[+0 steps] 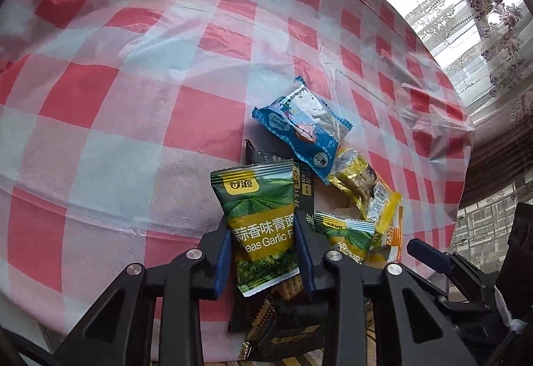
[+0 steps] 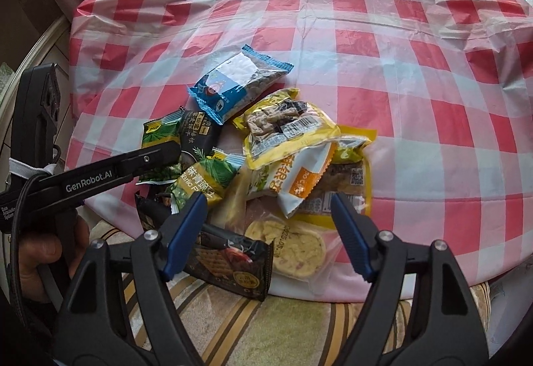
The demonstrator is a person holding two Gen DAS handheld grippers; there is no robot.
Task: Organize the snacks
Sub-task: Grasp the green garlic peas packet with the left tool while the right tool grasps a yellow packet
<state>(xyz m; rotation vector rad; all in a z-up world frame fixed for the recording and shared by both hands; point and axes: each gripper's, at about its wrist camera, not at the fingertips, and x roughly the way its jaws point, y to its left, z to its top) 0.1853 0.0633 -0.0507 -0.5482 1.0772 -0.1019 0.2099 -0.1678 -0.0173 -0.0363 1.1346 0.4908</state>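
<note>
A glossy, crinkled green pea packet [image 1: 258, 226] is pinched by the left gripper [image 1: 263, 252]. The right gripper [image 2: 268, 219] is held spread above the foil snack pile [image 2: 283, 146].

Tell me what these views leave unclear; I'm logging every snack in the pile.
- Green pea packet: in the left wrist view, the left gripper fingers cover its side edges and part of the print.
- Dark cracker packet: right wrist view, partly behind a finger.
- Lower snacks: buried under the yellow packet.
</note>
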